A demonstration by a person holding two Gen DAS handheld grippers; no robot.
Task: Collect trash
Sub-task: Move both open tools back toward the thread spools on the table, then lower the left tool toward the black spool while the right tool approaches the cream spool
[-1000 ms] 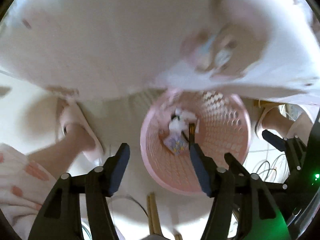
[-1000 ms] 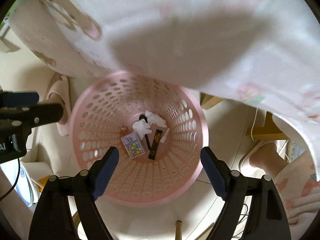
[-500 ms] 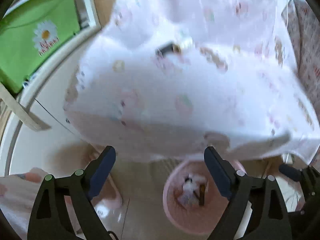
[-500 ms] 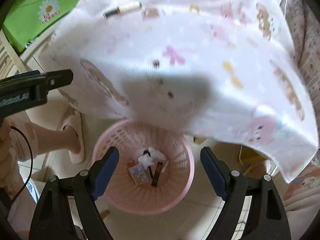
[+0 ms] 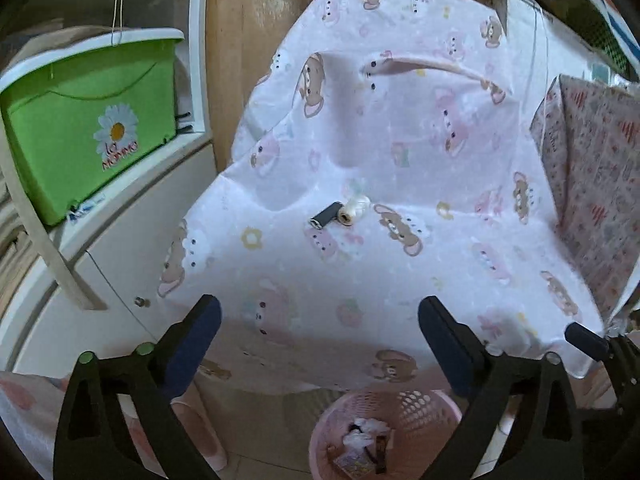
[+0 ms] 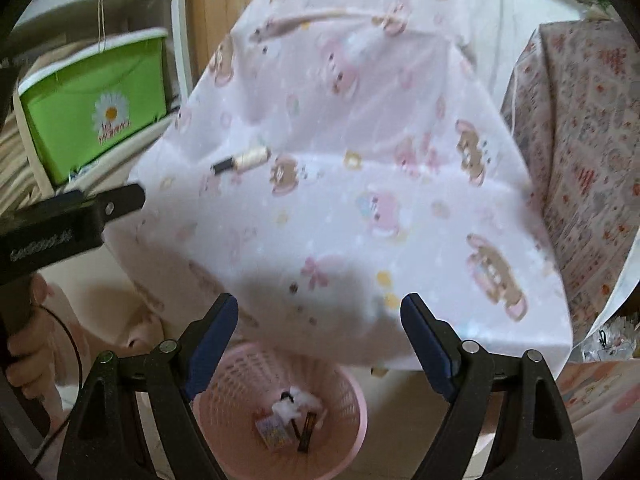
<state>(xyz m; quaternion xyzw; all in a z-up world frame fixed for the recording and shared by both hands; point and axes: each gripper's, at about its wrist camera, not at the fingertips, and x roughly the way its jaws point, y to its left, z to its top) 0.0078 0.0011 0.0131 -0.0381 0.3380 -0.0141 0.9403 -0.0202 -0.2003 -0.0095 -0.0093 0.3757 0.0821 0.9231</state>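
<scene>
left tongs (image 5: 320, 340) nearest the lens, jaws opening and already spread wide, nothing between the pads. right tongs (image 6: 318, 330) also spread apart, released, nothing gripped.

just beyond and below both pairs: pink basket (image 5: 424, 408) on the floor, perforated wall. trash inside at the bottom: crumpled white tissue (image 5: 362, 430), a small printed packet (image 6: 272, 438), a dark stick-like wrapper (image 6: 306, 434). in the right wrist view the basket sits between and beneath the two fingers; in the left wrist view it lies under the right-hand finger, offset toward that side.

above the basket, a worktop draped in a white cloth (image 5: 400, 160) with pink and brown bear print, its edge hanging over the basket's far rim. on the cloth, well beyond the fingertips: a small black cylinder (image 5: 324, 217) lying end to end with a cream spool of thread (image 5: 352, 210), touching. both lie untouched, roughly centred ahead of the left tongs, ahead-left of the right tongs.

far left: green storage box (image 5: 88, 124) with a daisy on a white shelf. far right: a patterned fabric surface (image 5: 596, 184). a hand (image 6: 24, 344) grips the other tool's handle at the left edge of the right wrist view.
</scene>
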